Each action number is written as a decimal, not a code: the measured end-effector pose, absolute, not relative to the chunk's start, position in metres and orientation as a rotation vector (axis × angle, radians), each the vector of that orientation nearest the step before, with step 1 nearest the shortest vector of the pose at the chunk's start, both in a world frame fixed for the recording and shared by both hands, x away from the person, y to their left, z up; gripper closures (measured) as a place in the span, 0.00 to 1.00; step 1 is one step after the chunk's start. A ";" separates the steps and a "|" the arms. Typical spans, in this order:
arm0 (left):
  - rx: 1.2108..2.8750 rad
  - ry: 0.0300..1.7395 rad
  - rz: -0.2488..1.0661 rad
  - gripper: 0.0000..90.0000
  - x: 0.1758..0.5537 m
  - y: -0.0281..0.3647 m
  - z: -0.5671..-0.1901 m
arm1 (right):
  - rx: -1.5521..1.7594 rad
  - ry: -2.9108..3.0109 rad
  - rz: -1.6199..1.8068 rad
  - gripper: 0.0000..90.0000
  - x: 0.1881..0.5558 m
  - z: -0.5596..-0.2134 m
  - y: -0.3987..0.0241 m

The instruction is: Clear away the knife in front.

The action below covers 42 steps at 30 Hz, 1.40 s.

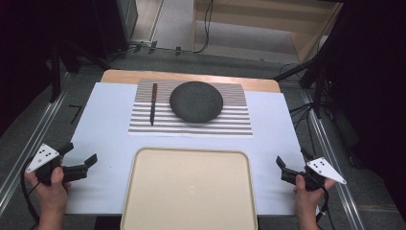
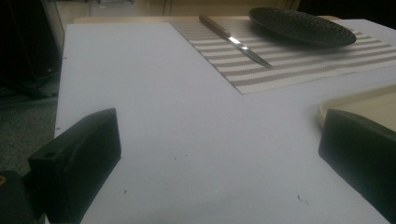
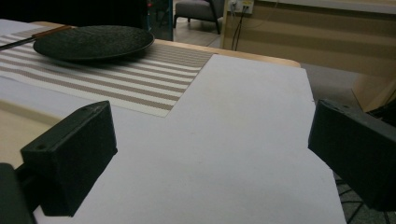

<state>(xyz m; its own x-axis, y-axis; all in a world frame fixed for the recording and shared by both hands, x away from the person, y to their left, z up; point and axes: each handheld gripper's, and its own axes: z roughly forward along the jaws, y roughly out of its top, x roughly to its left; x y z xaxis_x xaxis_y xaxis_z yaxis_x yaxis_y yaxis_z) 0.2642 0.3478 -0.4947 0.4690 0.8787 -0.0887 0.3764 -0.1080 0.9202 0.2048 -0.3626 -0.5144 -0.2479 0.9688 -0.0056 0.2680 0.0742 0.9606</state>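
**Both grippers parked wide at the near corners, setting laid out ahead**

I start with the worktop, covered in a white sheet that gives me a plain, even surface to slide and set things on. Nearest me sits the cream tray, bare and centred between my hands; I read it as the place things are meant to end up, since it lies within easy reach of either side. Beyond it, toward the far edge, lies the striped placemat, flat and square to the worktop, carrying the two items I would be working with.

The dark plate rests on the mat's middle, slightly to the right, so my right gripper has the shorter path to it. The knife lies on the mat's left part, just beside the plate but apart from it, wooden handle pointing away from me and blade toward me. That puts it on my left gripper's side, and in the left gripper view it runs almost straight down my line of approach.

My left gripper sits low at the near left corner, beside the tray, jaws spread wide with nothing between them. My right gripper mirrors it at the near right corner, also spread wide and holding nothing. I judge both to be at rest, well apart from the mat, with no reach begun.
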 end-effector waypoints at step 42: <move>1.721 1.158 0.558 0.15 0.340 0.259 -0.432 | 1.240 1.659 1.297 0.00 0.207 -0.517 -0.368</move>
<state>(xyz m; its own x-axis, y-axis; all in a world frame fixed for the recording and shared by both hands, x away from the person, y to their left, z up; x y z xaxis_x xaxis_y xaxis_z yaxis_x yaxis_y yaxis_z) 0.3397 0.2587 -0.4325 0.4464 0.8854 -0.1298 0.4499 -0.0967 0.8878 0.2066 -0.3680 -0.5167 -0.3117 0.9494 0.0391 0.2675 0.0482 0.9624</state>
